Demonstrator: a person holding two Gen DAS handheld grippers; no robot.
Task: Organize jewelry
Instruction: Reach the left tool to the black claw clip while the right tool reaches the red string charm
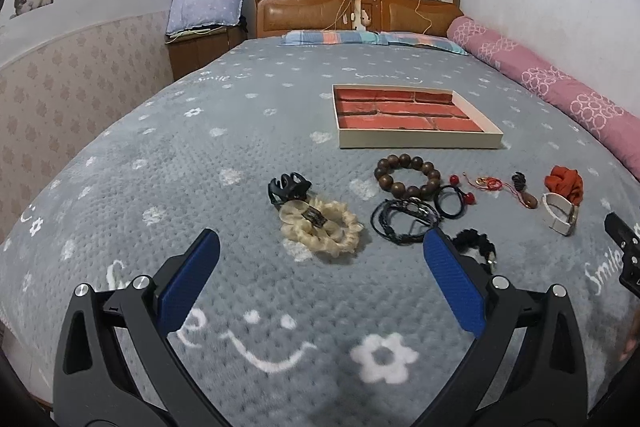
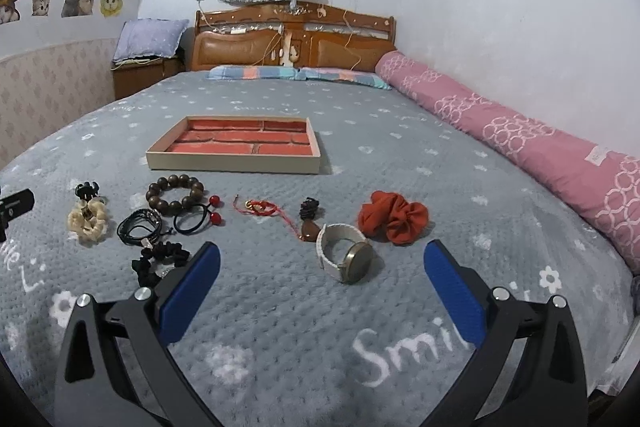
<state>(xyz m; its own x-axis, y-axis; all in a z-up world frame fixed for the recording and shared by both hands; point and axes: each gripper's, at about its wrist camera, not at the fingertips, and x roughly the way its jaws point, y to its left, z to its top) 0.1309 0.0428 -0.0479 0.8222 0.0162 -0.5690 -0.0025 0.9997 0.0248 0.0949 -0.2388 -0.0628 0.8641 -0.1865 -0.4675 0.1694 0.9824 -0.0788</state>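
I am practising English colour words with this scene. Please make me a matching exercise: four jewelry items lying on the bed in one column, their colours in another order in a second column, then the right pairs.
Things:
1. bead bracelet
2. scrunchie beside the watch
3. watch strap
4. fluffy hair tie below the claw clip

Colours:
A. white
B. cream
C. dark brown
D. orange-red

Pairs: 1-C, 2-D, 3-A, 4-B
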